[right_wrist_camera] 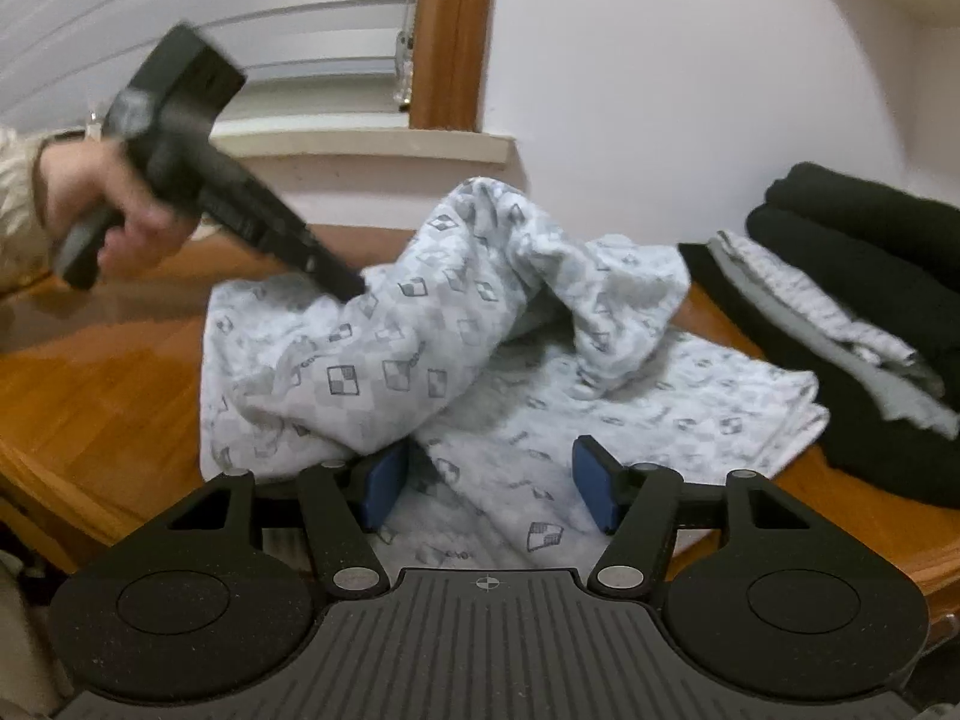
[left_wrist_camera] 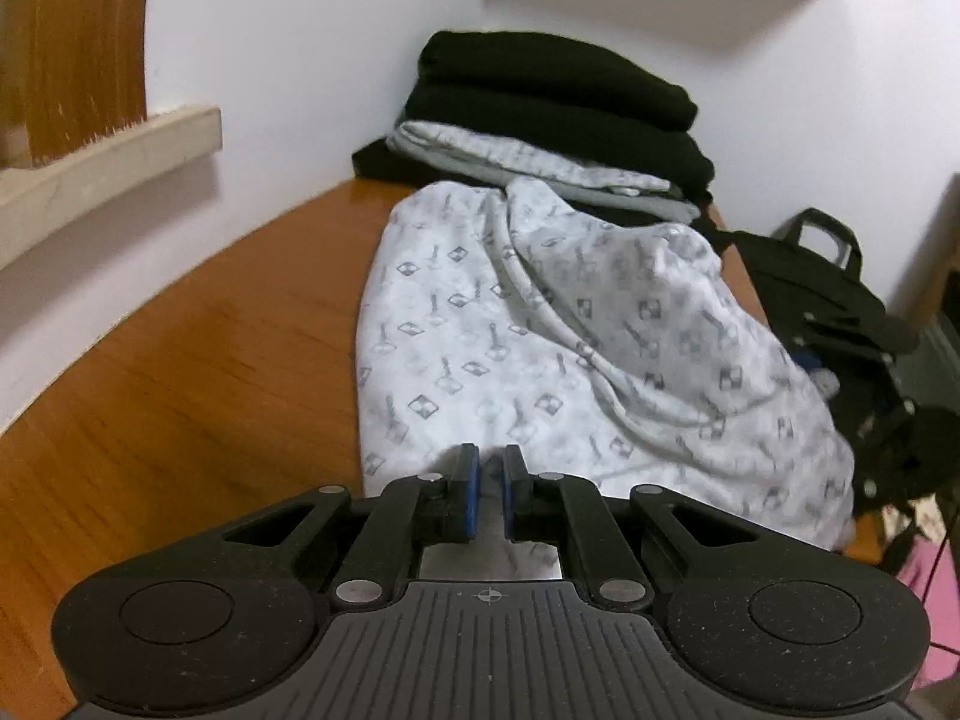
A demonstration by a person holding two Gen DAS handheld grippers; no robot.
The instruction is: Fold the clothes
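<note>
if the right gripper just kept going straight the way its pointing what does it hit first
Most likely the patterned white garment lying on the wooden table: the open right gripper already hovers over its near edge, angled down. Its raised fold lies just beyond; depth is hard to judge.

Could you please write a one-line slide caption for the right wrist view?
Right gripper open over the patterned garment on the wooden table, while the left gripper lifts a fold.

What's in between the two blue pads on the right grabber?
In the right wrist view, the right gripper stands open, and the white patterned cloth lies in the gap between its blue pads, spread on the wooden table. The pads aren't squeezing it.
</note>
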